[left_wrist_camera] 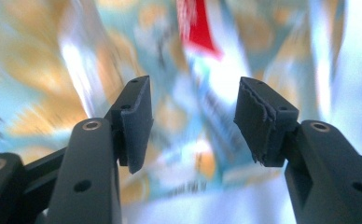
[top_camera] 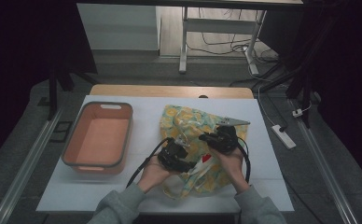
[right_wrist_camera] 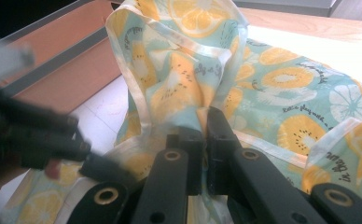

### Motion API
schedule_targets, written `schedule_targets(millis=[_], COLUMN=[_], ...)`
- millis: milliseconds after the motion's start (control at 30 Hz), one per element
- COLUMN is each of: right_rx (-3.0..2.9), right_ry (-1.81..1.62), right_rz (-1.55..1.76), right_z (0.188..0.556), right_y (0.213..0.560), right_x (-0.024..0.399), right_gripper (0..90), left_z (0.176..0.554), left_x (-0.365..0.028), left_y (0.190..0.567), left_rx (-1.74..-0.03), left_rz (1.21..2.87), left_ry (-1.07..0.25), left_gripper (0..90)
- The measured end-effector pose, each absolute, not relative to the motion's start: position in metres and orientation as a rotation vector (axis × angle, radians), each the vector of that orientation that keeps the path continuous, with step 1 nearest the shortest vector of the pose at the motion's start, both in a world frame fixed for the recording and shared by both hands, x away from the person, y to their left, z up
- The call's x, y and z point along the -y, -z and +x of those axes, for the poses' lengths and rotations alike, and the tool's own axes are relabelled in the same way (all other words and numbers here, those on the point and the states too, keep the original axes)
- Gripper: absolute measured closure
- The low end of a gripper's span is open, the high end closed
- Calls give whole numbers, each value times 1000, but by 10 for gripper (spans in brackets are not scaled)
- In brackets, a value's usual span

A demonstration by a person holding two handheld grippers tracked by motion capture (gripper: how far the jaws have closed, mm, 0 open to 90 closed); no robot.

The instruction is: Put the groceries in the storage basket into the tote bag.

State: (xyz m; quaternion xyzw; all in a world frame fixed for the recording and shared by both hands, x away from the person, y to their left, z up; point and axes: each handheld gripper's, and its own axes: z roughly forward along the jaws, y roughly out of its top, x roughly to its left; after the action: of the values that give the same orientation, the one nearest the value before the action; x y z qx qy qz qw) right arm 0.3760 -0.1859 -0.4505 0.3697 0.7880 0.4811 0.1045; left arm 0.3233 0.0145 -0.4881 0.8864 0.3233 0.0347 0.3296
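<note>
A fruit-print cloth (top_camera: 193,123) in yellow and pale blue lies crumpled on the white table (top_camera: 137,186). It has a white hem and a red tag (top_camera: 207,158). My right gripper (top_camera: 206,138) is shut on a raised fold of the cloth (right_wrist_camera: 281,88), and the fabric is pinched between its jaws (right_wrist_camera: 206,126). My left gripper (top_camera: 180,144) hovers just left of it over the cloth. Its jaws (left_wrist_camera: 193,121) stand open with nothing between the pads, and the blurred cloth (left_wrist_camera: 44,70) and red tag (left_wrist_camera: 195,23) lie beyond them.
An orange bin with a grey rim (top_camera: 128,135) stands on the left half of the table, close to the cloth, and it shows again as the bin (right_wrist_camera: 62,70) in the right gripper view. Cables trail from both grippers toward the front edge. A power strip (top_camera: 284,136) lies on the floor at the right.
</note>
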Motion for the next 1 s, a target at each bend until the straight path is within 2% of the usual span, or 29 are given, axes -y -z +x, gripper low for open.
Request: schedule_targets(millis=[167,433,500,667,733,1000], right_rx=[-2335,-2371,-2399,-2401,-2383,-2333], right_ry=[-1410,-1400,-1397,-1385,-1419,-1408], right_rz=[1083,1049,1019,895,871,903], right_z=[376,372,368,351,345,313], right_y=[452,453,454,447,442,432], right_x=[184,190,191,193,198,227], right_gripper=[873,850,792,504,421,334], left_z=[313,294,289,282,285,297], left_x=[-10,-32,-44,-80,-93,-107], left_y=[497,485,480,464,459,460], left_rx=[-783,-732,-735,-779,-800,-862], left_rz=[2338,2319,2295,2239,2206,2198], left_ry=[-19,-127,-137,-235,-224,-203], left_gripper=[458,422,423,382,372,341])
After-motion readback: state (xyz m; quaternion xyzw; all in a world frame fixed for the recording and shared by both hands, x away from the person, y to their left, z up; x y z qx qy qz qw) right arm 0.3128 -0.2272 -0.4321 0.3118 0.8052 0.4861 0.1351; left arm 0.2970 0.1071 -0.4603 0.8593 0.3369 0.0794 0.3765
